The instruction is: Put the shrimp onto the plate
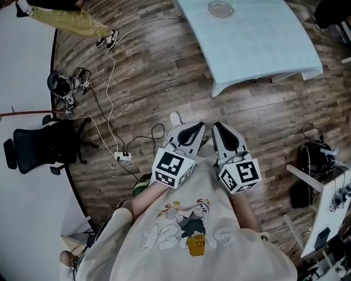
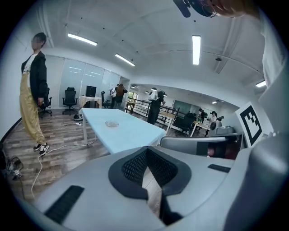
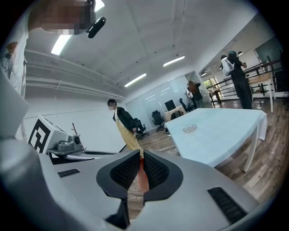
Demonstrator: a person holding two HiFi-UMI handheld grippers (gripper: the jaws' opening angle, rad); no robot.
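In the head view I hold both grippers close to my chest, over the wooden floor. My left gripper (image 1: 197, 127) (image 2: 146, 170) is shut, and only a thin slit of floor shows between its pads. The jaws of my right gripper (image 1: 218, 126) (image 3: 141, 170) are shut on a thin orange-red thing (image 3: 142, 177), apparently the shrimp. The small glass plate (image 1: 221, 9) (image 2: 111, 123) (image 3: 189, 128) lies on a pale blue table (image 1: 258, 49) (image 2: 131, 135) (image 3: 221, 131) some way ahead of both grippers. What lies in the plate I cannot tell.
A person in yellow trousers (image 1: 71, 21) (image 2: 30, 108) (image 3: 123, 128) stands left of the table. On the floor lie cables and a power strip (image 1: 124, 156). A black office chair (image 1: 44, 145) stands at the left, a white desk with gear (image 1: 326, 203) at the right.
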